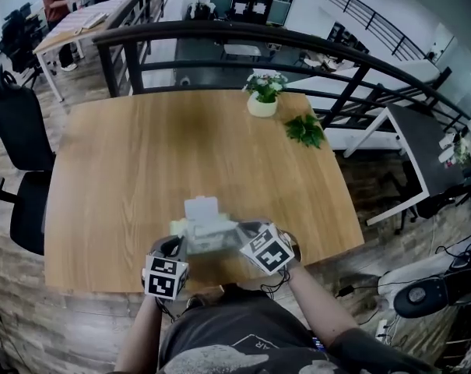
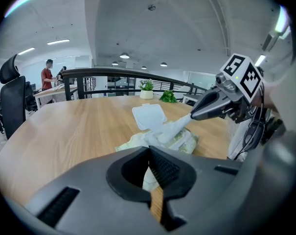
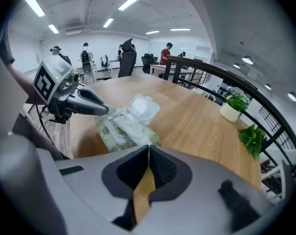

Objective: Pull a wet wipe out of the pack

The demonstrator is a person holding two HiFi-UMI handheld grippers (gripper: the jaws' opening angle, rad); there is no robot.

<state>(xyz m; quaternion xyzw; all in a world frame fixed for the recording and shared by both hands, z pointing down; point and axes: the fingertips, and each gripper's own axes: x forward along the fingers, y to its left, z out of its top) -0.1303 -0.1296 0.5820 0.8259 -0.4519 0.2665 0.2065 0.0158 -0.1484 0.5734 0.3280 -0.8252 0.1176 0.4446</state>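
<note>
Soft green pack [image 1: 206,238], rounded lid [image 1: 202,207] up, near wooden tabletop [image 1: 142,170] front edge. Left gripper [image 3: 104,110] pinches pack edge; right gripper [image 2: 193,115] clamps stretched white wipe [image 2: 172,128].

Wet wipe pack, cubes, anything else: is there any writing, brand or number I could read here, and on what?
No text here reads clearly.
Wet wipe pack: green patterned wrapper, its print too blurred to read.
Marker cubes: black-and-white square patterns only, no letters or digits.
Shirt: pale print, partly cut off and too small to read with confidence.
</note>
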